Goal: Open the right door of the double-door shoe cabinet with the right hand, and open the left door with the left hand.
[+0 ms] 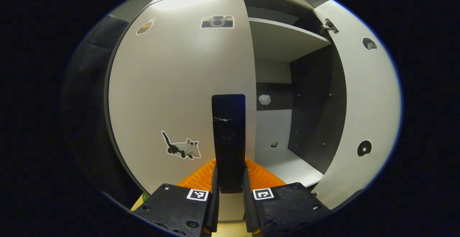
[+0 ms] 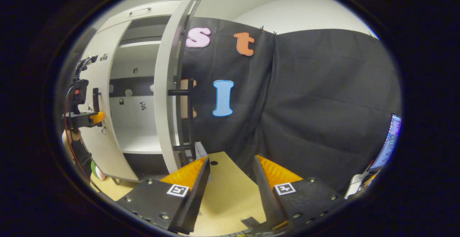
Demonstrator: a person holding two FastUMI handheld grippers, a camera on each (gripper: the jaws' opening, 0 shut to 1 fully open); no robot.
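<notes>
Left tongs (image 1: 230, 179) clamped on the black vertical handle (image 1: 228, 136) of the left door (image 1: 179, 86), which sits shut against the shoe cabinet (image 1: 280, 39). Right door (image 1: 363, 114) is swung wide open, white shelf (image 1: 284, 39) and inside floor exposed. Right tongs (image 2: 230, 174) are spread apart gripping nothing, over the desk (image 2: 226, 190) just past the open door's edge (image 2: 169, 96), with the left tongs (image 2: 84, 118) on the handle farther off.
</notes>
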